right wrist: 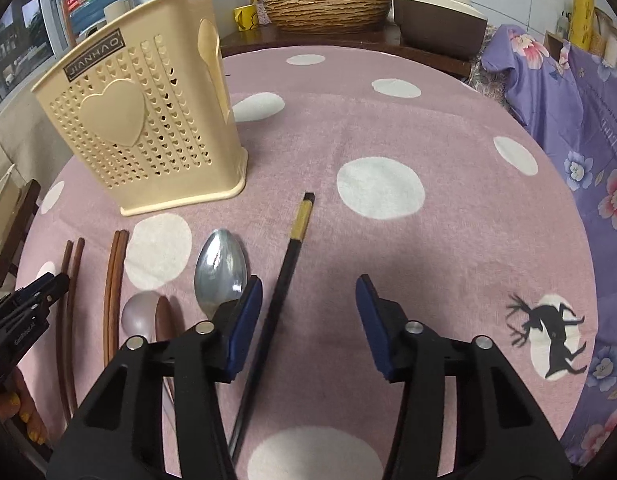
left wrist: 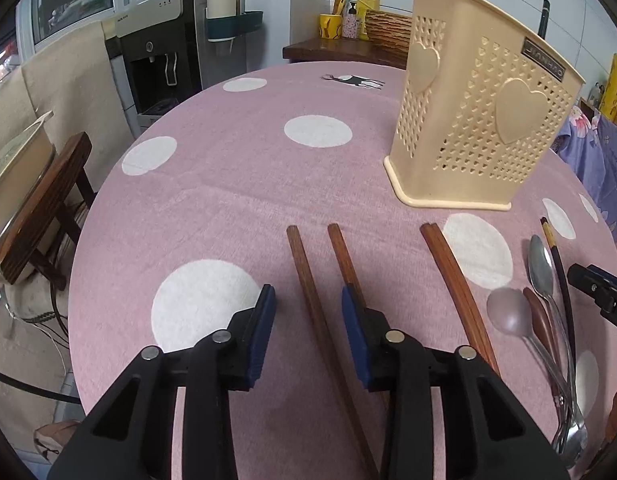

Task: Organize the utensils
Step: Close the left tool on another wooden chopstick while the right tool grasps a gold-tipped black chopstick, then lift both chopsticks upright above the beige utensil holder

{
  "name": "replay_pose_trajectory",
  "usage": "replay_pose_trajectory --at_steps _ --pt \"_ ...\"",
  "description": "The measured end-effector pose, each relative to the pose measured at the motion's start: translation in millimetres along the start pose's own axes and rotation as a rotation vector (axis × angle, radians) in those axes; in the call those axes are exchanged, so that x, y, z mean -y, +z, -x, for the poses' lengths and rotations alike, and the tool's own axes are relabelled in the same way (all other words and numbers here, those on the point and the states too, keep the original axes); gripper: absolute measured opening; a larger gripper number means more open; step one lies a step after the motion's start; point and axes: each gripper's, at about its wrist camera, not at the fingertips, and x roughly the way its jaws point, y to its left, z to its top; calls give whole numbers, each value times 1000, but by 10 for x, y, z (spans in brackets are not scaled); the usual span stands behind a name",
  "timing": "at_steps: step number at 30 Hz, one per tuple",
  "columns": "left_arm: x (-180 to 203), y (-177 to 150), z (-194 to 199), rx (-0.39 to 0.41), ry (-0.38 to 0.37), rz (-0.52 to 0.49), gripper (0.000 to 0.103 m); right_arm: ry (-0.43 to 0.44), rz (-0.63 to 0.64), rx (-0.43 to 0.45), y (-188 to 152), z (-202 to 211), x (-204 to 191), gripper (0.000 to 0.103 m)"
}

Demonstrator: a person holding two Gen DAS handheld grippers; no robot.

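On the pink polka-dot tablecloth (left wrist: 236, 184) a row of utensils lies in front of the upright cream perforated utensil holder (left wrist: 480, 120): two separate brown wooden chopsticks (left wrist: 308, 280), a touching pair of wooden chopsticks (left wrist: 452, 276), a pale plastic spoon (left wrist: 508, 312), a brown-handled spoon (left wrist: 538, 316), a steel spoon (right wrist: 222, 268) and a black chopstick with a gold band (right wrist: 286, 268). The left gripper (left wrist: 308, 312) tilts steeply down over the two separate chopsticks, its jaws apart; one chopstick lies between the pads untouched, the other passes under the right pad. The right gripper (right wrist: 308, 312) tilts down likewise, jaws apart, the black chopstick just inside its left pad; whether they touch I cannot tell.
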Motion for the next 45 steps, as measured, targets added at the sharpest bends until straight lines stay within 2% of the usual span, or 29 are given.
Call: replay_pose_trajectory --at_steps 3,5,10,14,19,30,37,45 --pt "-12 64 -38 -10 -11 19 27 -15 -13 -38 72 -159 -56 36" --pt "-10 95 -56 -13 -17 29 24 -49 -10 -28 98 -195 -73 31" --pt "19 131 -85 -4 -11 50 21 -74 -21 -20 173 -263 -81 22" --pt "53 151 -109 -1 1 46 12 -73 0 -12 220 -304 -137 11" --pt "64 168 -123 1 -9 50 10 -57 1 -12 263 -316 -111 9" --pt "47 204 -142 8 -43 74 9 65 -81 -11 336 -287 84 8" --pt "52 265 13 56 -92 69 9 116 -90 64 402 -28 163 8" --pt "-30 432 488 177 -155 88 9 175 -34 240 530 653 159 8"
